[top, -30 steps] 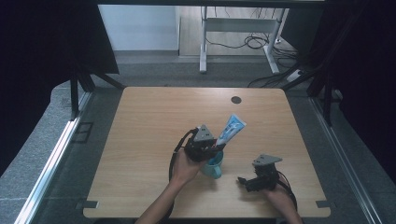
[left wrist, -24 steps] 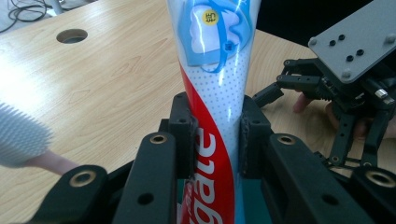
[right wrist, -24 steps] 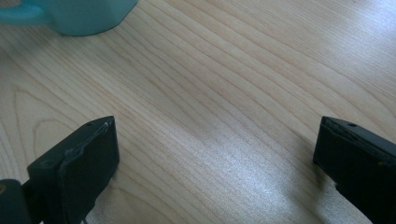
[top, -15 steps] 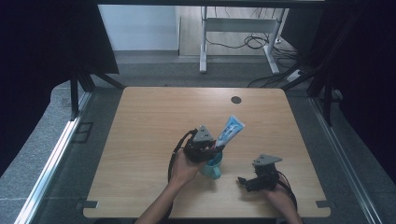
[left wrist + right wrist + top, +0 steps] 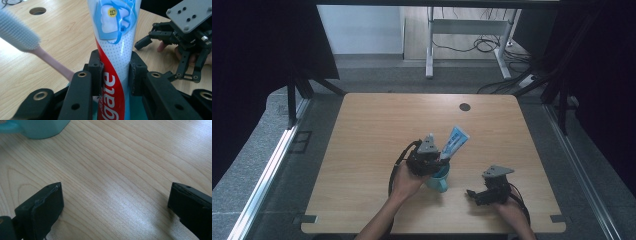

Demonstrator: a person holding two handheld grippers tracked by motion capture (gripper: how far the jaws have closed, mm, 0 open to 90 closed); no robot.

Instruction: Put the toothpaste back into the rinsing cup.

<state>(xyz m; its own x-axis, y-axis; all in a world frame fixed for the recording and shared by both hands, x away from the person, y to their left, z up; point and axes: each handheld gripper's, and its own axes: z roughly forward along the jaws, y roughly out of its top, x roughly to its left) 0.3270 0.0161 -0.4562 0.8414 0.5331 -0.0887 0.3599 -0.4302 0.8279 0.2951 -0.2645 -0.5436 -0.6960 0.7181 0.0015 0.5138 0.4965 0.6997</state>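
A white, red and blue toothpaste tube (image 5: 457, 141) stands tilted in a teal cup (image 5: 439, 179) at the table's front middle. My left gripper (image 5: 432, 159) is shut on the tube's lower part, just above the cup. In the left gripper view both pads press the tube (image 5: 115, 50) from either side, and a toothbrush (image 5: 20, 35) with a pale bristle head and pink handle leans out of the cup to the left. My right gripper (image 5: 474, 195) rests low on the table to the right of the cup, jaws wide open and empty (image 5: 115, 202). The cup (image 5: 42, 128) lies beyond it.
The wooden table (image 5: 377, 130) has a round cable hole (image 5: 465, 107) near its far edge. Black curtains flank both sides, and a desk frame with cables stands on the floor behind. The right gripper (image 5: 185, 37) also shows in the left gripper view.
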